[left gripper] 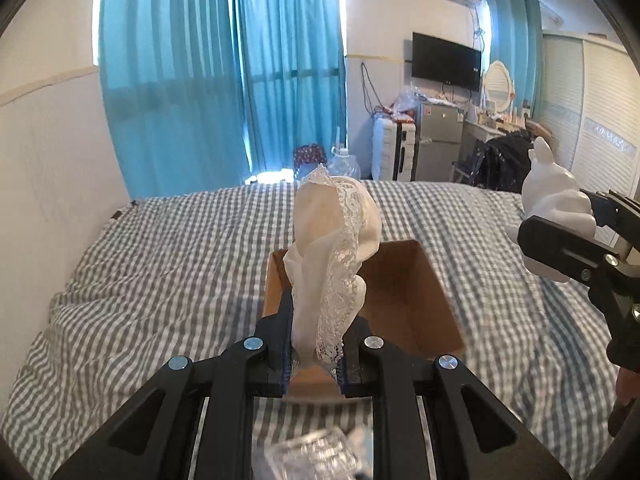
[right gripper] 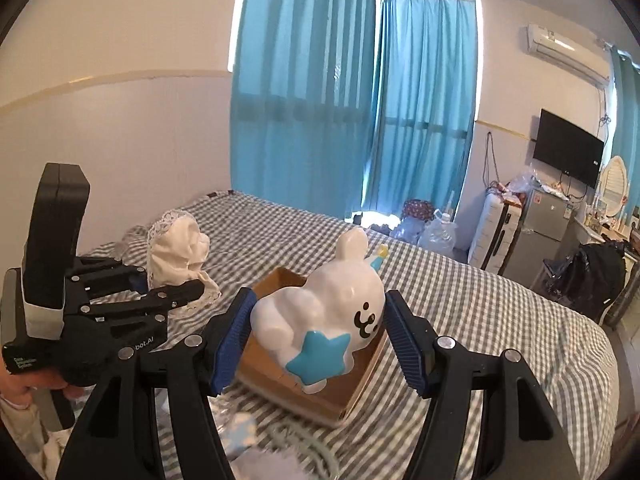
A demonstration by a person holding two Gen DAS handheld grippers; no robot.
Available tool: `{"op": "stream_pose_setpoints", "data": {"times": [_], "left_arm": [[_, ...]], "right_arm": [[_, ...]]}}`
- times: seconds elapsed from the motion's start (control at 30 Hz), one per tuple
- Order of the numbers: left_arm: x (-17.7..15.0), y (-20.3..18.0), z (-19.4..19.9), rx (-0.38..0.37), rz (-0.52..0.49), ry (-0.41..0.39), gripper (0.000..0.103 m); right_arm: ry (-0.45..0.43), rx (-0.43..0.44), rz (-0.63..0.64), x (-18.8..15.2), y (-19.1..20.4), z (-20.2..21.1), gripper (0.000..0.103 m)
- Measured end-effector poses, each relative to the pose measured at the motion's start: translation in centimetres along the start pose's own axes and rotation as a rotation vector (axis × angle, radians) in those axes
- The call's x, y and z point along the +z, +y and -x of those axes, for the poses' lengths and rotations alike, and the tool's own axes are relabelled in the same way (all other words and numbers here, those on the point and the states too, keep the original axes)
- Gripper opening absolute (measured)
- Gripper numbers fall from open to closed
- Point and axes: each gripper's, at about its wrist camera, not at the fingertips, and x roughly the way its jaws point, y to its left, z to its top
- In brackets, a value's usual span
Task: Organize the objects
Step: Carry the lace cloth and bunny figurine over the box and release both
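Lace-trimmed cloth clenched in left claw, white rabbit toy gripped between right claw pads, both held above cardboard box on bed. Best lowered one at a time, released only once inside.

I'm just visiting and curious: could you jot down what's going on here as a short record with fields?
Setting: bedroom, bed with grey checked cover
Left tongs: closed on a cream lace-trimmed cloth, lifted above the bed
Right tongs: closed on a white bunny figurine with a blue star, also in the air
Container: open cardboard box on the bed, beneath both items
Box contents: none visible
Likely next step: probably lowering both items into the box
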Motion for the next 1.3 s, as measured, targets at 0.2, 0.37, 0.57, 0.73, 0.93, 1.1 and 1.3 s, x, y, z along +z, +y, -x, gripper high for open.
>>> {"op": "stream_pose_setpoints", "data": {"times": [0.2, 0.37, 0.57, 0.73, 0.93, 1.1, 1.3], "left_arm": [[1.0, 0.2, -7.6, -0.002, -0.019, 0.074, 0.017], [1.0, 0.1, -12.2, -0.003, -0.051, 0.110, 0.017], [-1.9, -0.4, -16.6, -0.033, -0.075, 0.199, 0.017], [-3.0, -0.5, -17.8, -0.040, -0.080, 0.221, 0.017], [-2.3, 0.0, -16.9, -0.033, -0.033, 0.210, 0.025], [-1.5, -0.7, -14.5, -0.036, -0.044, 0.181, 0.063], [0.0, -0.8, -9.4, -0.041, -0.017, 0.141, 0.073]], "right_arm": [[0.052, -0.007, -0.026, 0.4, -2.4, -7.5, 0.065], [0.066, -0.004, -0.050, 1.0, -4.2, -12.4, 0.065], [0.171, 0.019, -0.088, -1.2, -5.7, -18.6, 0.065], [0.217, 0.044, -0.085, -3.9, -5.8, -20.9, 0.065], [0.220, 0.055, -0.158, -4.4, -6.7, -21.3, 0.066], [0.126, 0.017, -0.205, -2.6, -7.7, -18.2, 0.082], [0.066, -0.004, -0.190, 0.2, -8.3, -12.9, 0.088]]}}
